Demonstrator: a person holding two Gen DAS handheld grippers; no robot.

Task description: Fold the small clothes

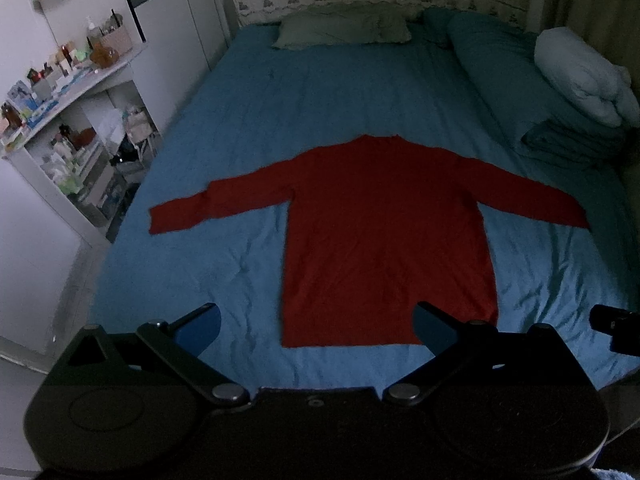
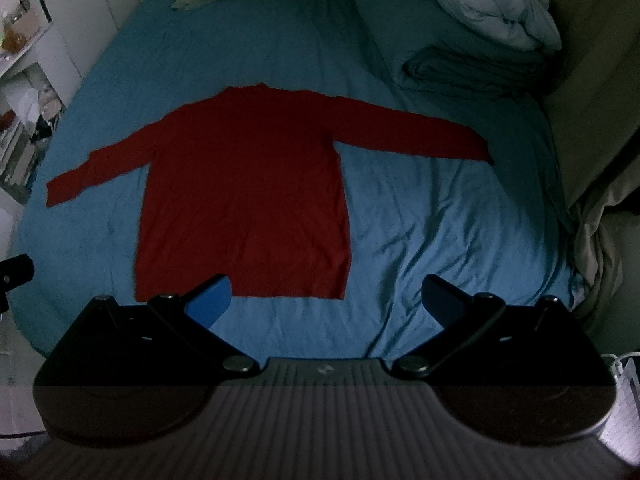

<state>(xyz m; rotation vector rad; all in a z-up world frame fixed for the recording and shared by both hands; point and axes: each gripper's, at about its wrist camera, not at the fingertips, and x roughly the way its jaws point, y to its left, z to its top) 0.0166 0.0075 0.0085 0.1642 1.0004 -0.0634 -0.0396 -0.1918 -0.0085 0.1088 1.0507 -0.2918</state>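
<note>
At the far left of the left wrist view a white shelf unit (image 1: 76, 120) stands against the wall, crowded with bottles, boxes and small jars; their labels are too blurred to read; just right of it runs the bed (image 1: 240, 128) under a blue sheet, wrinkled toward the near edge. The red sweater (image 1: 384, 220) lies flat on the sheet at about the middle of the bed, neck toward the far end, hem toward the near edge, both long sleeves stretched out to left and right; the left cuff reaches close to the left edge of the bed. At the far end lies a grey-green pillow (image 1: 344, 26), and behind it a pale headboard cover with a row of small printed figures; to the right lies a long blue bolster (image 1: 492, 60), with a bundled white duvet (image 1: 580, 76) beside it on folded blue bedding.

The left tongs (image 1: 318, 326) hang over the near edge of the bed, spread wide and holding nothing, the right blue pad over the sweater's hem. The right tongs (image 2: 326, 298) are likewise spread wide and empty, the left pad over the sweater's (image 2: 244, 188) hem; a small pale emblem on their body is too faint to make out.
</note>
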